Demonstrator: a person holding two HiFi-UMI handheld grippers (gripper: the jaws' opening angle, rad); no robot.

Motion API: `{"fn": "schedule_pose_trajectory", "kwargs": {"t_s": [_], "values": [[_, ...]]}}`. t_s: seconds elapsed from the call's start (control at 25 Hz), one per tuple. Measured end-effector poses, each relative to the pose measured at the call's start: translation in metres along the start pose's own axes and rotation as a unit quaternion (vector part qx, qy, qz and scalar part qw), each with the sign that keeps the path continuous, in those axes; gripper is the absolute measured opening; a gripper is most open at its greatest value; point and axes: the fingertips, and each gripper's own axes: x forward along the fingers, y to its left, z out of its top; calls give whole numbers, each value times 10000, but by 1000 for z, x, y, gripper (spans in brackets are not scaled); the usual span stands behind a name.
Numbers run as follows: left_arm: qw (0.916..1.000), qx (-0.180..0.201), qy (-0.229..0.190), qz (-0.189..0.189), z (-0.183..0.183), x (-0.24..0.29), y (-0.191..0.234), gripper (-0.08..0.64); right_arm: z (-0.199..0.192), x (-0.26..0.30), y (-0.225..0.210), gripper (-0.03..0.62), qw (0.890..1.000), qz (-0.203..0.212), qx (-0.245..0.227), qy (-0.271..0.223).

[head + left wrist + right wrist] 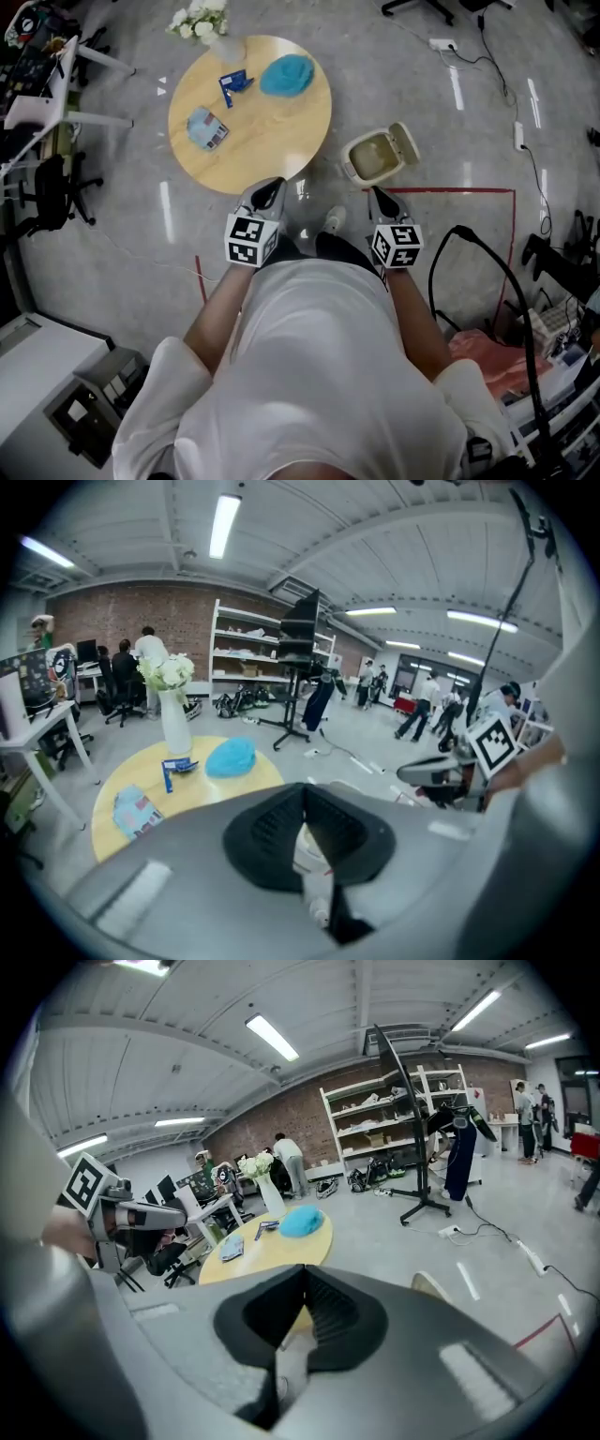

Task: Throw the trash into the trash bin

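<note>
Grippers: your left gripper (269,192) and right gripper (380,199) are both pressed together and hold nothing.
Trash: a blue wad (286,75) lies on the desk (272,136); the bin (378,157) stands open beside the desk.
Feel: I think it is soft and light; pinch its top.
Lie: its long side runs left to right in the head view.

**Open floor ahead, counter on the left, bin on the right**

From my seat, the floor (375,80) between the round counter (253,141) and the trash bin (375,157) is bare and passable. The bin's lid (406,141) is tipped back, so its mouth is open from above. The counter's near half is mostly clear. A vase of flowers (208,28), a blue cloth (286,75), a blue packet (234,84) and a patterned pack (206,128) crowd the rest. A black hose (497,267) arches beside my right arm, and cables (487,61) trail along the far right floor.
</note>
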Motion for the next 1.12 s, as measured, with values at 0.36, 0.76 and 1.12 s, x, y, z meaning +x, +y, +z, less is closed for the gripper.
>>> {"fn": "schedule_pose_trajectory", "kwargs": {"t_s": [0.36, 0.76, 1.12], "values": [[9992, -198, -69, 341, -3, -4, 8, 5, 8, 5, -1, 0, 9994, 300, -146, 48], [9983, -146, -114, 559, -1, -18, 60, 5, 22, 33, 37, 0, 9983, 531, -249, 62], [9982, 98, 129, 585, -14, -31, 114, 18, 45, 60, 85, 0, 9970, 675, -386, 33]]}}
